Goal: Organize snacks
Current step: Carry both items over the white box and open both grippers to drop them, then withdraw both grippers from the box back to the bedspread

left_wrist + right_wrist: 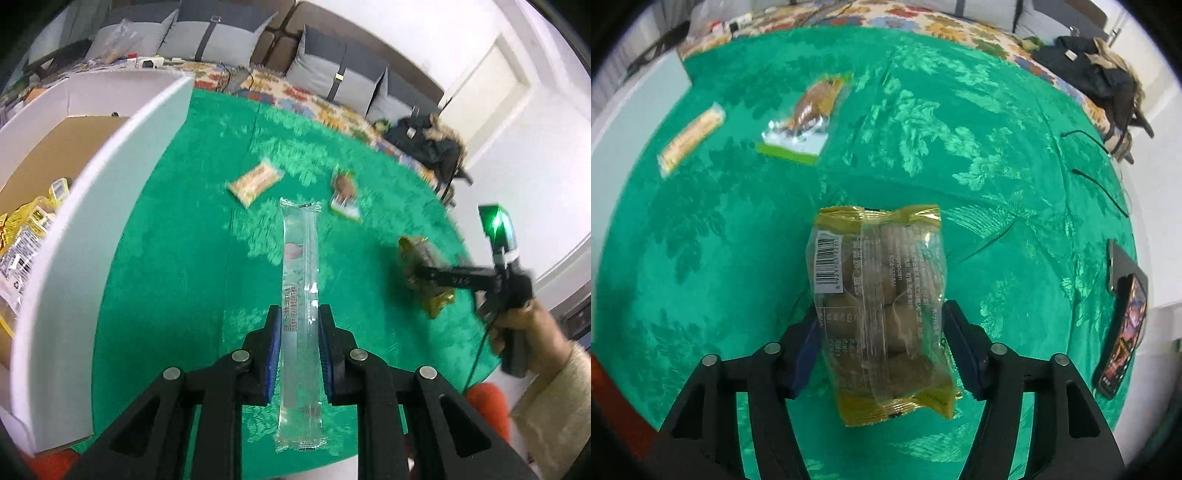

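Note:
My left gripper (300, 325) is shut on a long clear snack stick packet (300, 273) and holds it above the green tablecloth (177, 258). My right gripper (881, 332) is shut on a yellow-edged bag of brown round snacks (882, 306); it also shows at the right in the left wrist view (424, 273). A yellow cracker packet (255, 181) (690, 136) and a green-edged packet with a brown snack (345, 195) (801, 122) lie on the cloth. A white-walled cardboard box (92, 206) at the left holds several yellow snack bags (26, 229).
A phone (1123, 325) lies at the table's right edge, with thin black cables (1100, 188) near it. A sofa with grey cushions (332, 70) and a dark jacket (428, 140) lie beyond the table. An orange stool (487, 410) stands by the near edge.

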The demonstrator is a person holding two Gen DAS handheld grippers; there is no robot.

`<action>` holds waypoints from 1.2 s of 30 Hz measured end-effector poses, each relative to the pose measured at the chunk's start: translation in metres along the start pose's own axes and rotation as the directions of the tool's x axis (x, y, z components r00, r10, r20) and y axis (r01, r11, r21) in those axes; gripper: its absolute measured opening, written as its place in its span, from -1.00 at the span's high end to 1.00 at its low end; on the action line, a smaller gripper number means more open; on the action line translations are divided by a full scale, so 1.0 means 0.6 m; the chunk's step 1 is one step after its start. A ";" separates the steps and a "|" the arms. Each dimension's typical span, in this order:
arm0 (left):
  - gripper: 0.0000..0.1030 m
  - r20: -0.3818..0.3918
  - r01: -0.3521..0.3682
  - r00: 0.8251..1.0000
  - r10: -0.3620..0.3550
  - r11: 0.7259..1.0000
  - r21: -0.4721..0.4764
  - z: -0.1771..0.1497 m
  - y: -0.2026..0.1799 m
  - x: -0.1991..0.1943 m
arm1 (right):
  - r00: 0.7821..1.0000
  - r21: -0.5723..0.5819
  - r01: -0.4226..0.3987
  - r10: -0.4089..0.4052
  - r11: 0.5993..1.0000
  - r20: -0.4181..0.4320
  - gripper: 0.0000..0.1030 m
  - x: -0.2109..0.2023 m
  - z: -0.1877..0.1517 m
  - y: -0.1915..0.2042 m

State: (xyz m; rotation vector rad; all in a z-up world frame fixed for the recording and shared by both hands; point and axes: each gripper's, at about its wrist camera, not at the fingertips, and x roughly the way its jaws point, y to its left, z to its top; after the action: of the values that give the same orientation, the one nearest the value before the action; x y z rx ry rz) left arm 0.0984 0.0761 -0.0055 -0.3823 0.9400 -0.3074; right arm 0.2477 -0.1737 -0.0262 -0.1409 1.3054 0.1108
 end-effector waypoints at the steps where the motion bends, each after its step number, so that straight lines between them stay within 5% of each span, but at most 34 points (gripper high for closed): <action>1: 0.65 0.014 0.013 1.000 -0.013 1.000 -0.013 0.006 0.004 -0.013 | 1.000 0.008 -0.019 0.019 1.000 0.019 -0.23 -0.013 0.003 0.002; 5: 0.65 0.109 0.041 0.993 -0.035 0.998 -0.055 0.044 0.037 -0.091 | 0.970 0.032 -0.208 0.201 0.978 0.136 -0.22 -0.096 0.031 0.037; 10: 0.64 0.206 -0.029 0.977 0.052 0.993 -0.111 0.081 0.122 -0.186 | 0.861 -0.079 -0.448 0.453 0.891 0.231 -0.22 -0.214 0.074 0.174; 13: 0.64 0.228 -0.125 0.960 0.160 0.979 -0.164 0.092 0.202 -0.227 | 0.768 -0.169 -0.578 0.602 0.798 0.219 -0.23 -0.263 0.094 0.298; 17: 0.64 0.202 -0.239 0.935 0.293 0.938 -0.251 0.090 0.312 -0.260 | 0.670 -0.232 -0.694 0.729 0.682 0.140 -0.23 -0.279 0.110 0.458; 20: 0.64 0.169 -0.337 0.906 0.388 0.902 -0.269 0.078 0.366 -0.269 | 0.655 -0.262 -0.708 0.749 0.655 0.102 -0.24 -0.264 0.108 0.551; 21: 0.59 0.149 -0.390 0.886 0.439 0.880 -0.272 0.073 0.383 -0.268 | 0.652 -0.269 -0.715 0.754 0.646 0.079 -0.30 -0.253 0.100 0.590; 23: 0.18 0.124 -0.459 0.855 0.504 0.845 -0.273 0.057 0.395 -0.263 | 0.667 -0.267 -0.711 0.744 0.650 0.035 -0.35 -0.223 0.091 0.637; 25: -0.68 0.120 -0.503 0.827 0.550 0.817 -0.280 0.040 0.406 -0.265 | 0.683 -0.242 -0.707 0.730 0.665 0.011 -0.40 -0.191 0.081 0.653; 27: -0.77 0.160 -0.510 0.807 0.568 0.808 -0.295 0.017 0.406 -0.277 | 0.696 -0.229 -0.695 0.717 0.682 0.024 -0.40 -0.169 0.071 0.633; 32: -0.78 0.193 -0.442 0.839 0.509 0.844 -0.305 0.002 0.385 -0.280 | 0.774 -0.272 -0.557 0.609 0.785 0.172 -0.42 -0.148 0.048 0.528; 36: -0.81 0.226 -0.387 0.869 0.440 0.889 -0.244 0.010 0.313 -0.266 | 0.887 -0.276 -0.302 0.375 0.912 0.270 -0.49 -0.085 0.005 0.388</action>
State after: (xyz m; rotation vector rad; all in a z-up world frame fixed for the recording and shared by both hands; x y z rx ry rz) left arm 0.0319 0.3111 0.0289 -0.3760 0.7526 0.2328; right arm 0.2000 0.0563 0.0143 -0.0807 0.9793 0.5658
